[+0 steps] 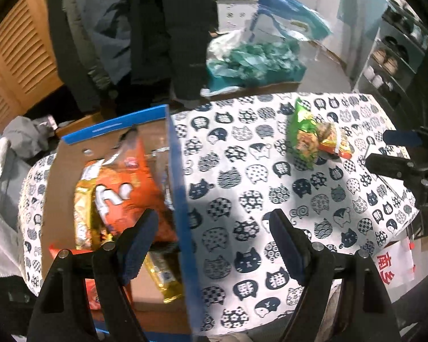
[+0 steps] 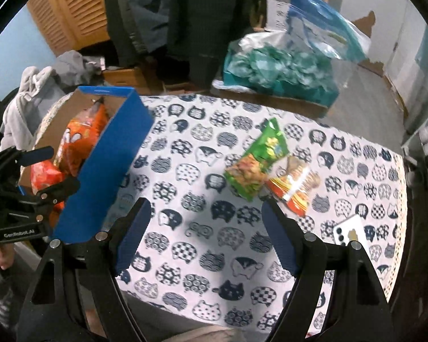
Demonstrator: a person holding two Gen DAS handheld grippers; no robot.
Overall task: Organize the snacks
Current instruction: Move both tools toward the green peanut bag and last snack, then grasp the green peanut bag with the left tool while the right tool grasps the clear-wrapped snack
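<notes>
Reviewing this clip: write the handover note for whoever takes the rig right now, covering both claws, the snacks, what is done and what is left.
Left claw: open, empty, over the blue box's right wall.
Right claw: open, empty, over bare cat-print tablecloth.
In the box: an orange snack bag, a gold packet and other packs.
On the cloth: a green snack bag and, touching its right side, a red-and-yellow snack bag.
Done: several snacks boxed.
Left: probably box those two bags.
A white card lies near the right claw.
</notes>
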